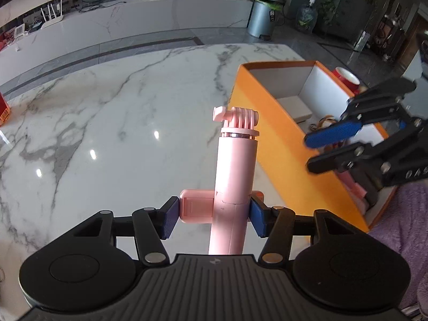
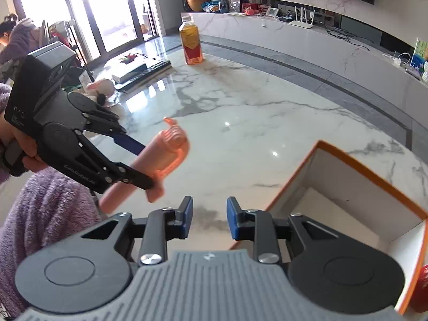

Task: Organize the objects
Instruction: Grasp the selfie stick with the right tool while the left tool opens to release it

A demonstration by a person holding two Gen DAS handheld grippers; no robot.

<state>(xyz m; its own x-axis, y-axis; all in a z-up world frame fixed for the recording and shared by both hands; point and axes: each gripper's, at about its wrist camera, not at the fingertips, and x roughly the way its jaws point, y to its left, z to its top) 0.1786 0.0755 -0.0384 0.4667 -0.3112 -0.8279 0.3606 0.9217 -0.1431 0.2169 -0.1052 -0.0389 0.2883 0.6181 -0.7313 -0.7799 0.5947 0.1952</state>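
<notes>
On the far left of the left wrist view, a red box (image 1: pixel 4 108) sits at the edge of the marble surface (image 1: pixel 112 123), well apart from everything else. In the middle, the left gripper (image 1: pixel 214 215) has its fingers (image 1: pixel 169 218) clenched on a pink selfie stick (image 1: pixel 235 165): one blue pad presses the stick's pink side block, the other presses the shaft itself. The stick runs forward from between the fingers, its ribbed mount head beyond the tips and above the surface. Just to the right of the stick stands an orange box (image 1: pixel 270 139), open-topped with white inner walls; small items lie inside, too blurred to name. A red cup (image 1: pixel 346 77) shows behind the box's far wall. At the right edge the right gripper (image 1: pixel 321 151) hangs over the box.

In the right wrist view, the person's hand (image 2: pixel 24 147) and a purple fuzzy sleeve (image 2: pixel 45 208) hold the left gripper at far left. Beyond the right fingers (image 2: pixel 184 220), far across the surface, stands a bottle (image 2: pixel 190 41) of amber liquid. The right fingers are released, with a narrow gap and nothing between them. The orange box lies just right of them.
</notes>
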